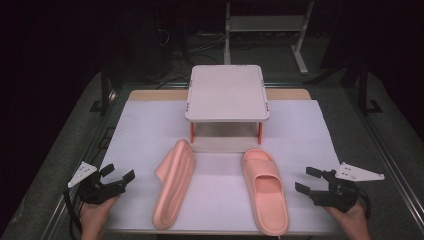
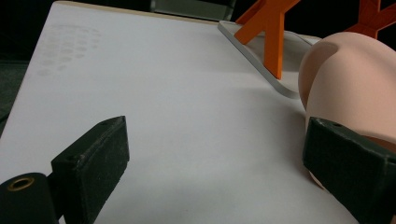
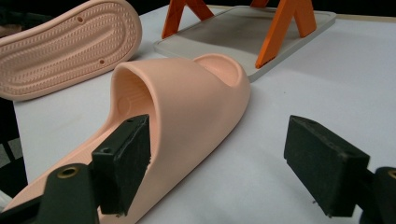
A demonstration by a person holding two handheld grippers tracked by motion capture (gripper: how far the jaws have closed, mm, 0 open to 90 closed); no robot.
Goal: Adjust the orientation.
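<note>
**Near the front edge: two pink slides wait between spread jaws**

Toward the front-left corner of the white-covered worktop (image 1: 145, 125), the left gripper (image 1: 118, 173) rests on the surface with its black jaws spread and nothing between them. Just to its right, apart from it, lies the first salmon-pink foam slide sandal (image 1: 174, 184), tipped up on its side so its ribbed sole faces outward; in the left gripper view its rounded end (image 2: 348, 88) bulges behind the far jaw without clear contact. Right of that, sole down and strap up, sits the second salmon-pink foam slide sandal (image 1: 265, 189), its toe pointing at the back edge. Farthest right, the right gripper (image 1: 309, 180) hovers near the front-right corner, jaws likewise wide and empty; the sandal's side wall (image 3: 187, 112) stands close by its nearer jaw.

Behind both, at mid-worktop, stands a white two-tier shoe rack with orange legs (image 1: 227, 95), probably where the pair belongs.

To start well, I would bite the upright sandal across its strap, where the foam is thickest, and squeeze gently. The tipped one likely needs righting first, or a grip along its upper edge, lifted slowly so it does not flop.
</note>
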